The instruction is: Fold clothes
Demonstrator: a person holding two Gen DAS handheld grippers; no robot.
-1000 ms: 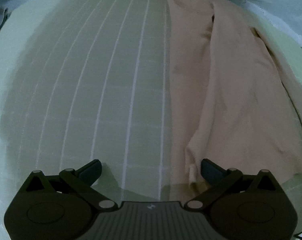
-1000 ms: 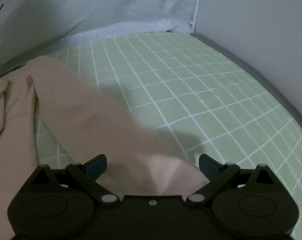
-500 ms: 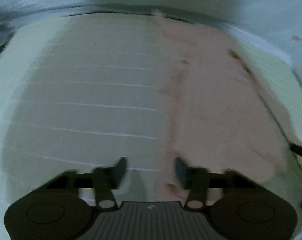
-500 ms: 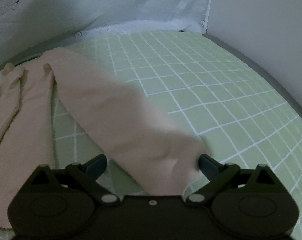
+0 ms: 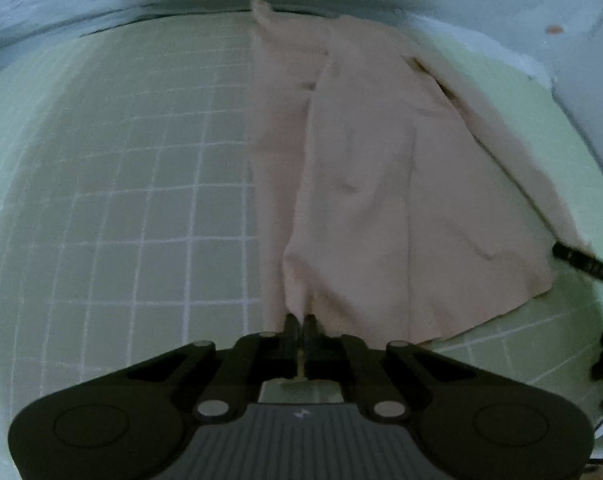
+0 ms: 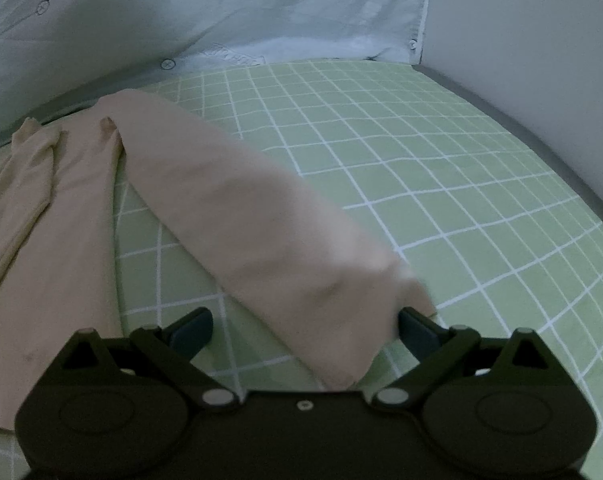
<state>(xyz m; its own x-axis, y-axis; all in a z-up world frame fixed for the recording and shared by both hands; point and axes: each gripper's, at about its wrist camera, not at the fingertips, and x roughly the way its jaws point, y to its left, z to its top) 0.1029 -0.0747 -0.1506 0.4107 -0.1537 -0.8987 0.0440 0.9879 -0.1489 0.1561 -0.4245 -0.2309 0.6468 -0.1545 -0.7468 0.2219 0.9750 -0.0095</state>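
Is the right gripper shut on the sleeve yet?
Open: the right gripper has its jaws spread wide, the beige sleeve lying loose between them.

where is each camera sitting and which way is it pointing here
Left wrist view: sits on the left hand-held gripper, low over the green checked sheet, looking forward along the beige garment; its own fingers show shut on the garment's near edge, and a dark piece of other gear shows at the right edge.
Right wrist view: sits on the right hand-held gripper, facing the white bedding and wall; its own open fingers show either side of the garment's sleeve.
Shared: the same beige garment and green sheet.
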